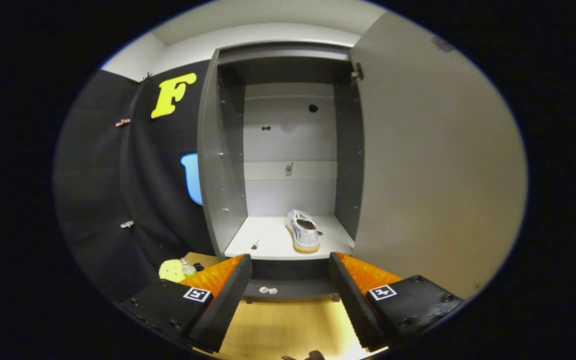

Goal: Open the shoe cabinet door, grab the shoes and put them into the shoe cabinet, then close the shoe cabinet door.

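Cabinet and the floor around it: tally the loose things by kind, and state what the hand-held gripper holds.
Shoe on the cabinet shelf: 1
Bottle on the floor beside the cabinet: 1
Yellow pad by the bottle: 1
Total: 3
Hand-held gripper: open, holding nothing.

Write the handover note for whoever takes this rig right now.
Tool: fingers apart, holding nothing, pointed at the cabinet from in front of it.
Tall grey shoe cabinet: its door is swung wide open, beyond the right finger.
White sneaker with coloured side stripes and tan sole: lying on the pale bottom shelf inside, beyond the fingers, heel toward the tool.
Done: door opened, one shoe in.
Left: close the door. I cannot tell whether another shoe is waiting, so check the wooden floor first.
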The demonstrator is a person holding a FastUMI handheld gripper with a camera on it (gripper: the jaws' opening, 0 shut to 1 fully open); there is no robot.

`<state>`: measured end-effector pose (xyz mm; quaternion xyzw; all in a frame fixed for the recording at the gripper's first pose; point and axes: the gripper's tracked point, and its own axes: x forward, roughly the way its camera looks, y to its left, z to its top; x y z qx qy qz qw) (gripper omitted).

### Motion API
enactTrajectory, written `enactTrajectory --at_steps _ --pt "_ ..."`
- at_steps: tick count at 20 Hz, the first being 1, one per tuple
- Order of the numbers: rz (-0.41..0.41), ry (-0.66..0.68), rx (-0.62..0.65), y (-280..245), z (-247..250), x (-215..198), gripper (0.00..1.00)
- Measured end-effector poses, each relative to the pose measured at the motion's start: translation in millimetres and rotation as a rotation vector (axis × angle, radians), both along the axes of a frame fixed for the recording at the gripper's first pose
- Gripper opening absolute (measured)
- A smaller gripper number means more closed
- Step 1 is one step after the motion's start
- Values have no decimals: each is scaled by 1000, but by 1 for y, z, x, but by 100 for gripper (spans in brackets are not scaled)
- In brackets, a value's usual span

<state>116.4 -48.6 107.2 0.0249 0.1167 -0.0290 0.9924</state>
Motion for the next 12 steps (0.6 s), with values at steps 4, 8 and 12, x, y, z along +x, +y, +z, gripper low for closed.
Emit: enactTrajectory --at_steps 4,8,12 --pt "-15 -69 21 -20 37 -65 98" --pt "-38 -131 10 -51 64 -123 98" --pt "-70 -172 -17 -100 81 -163 98"
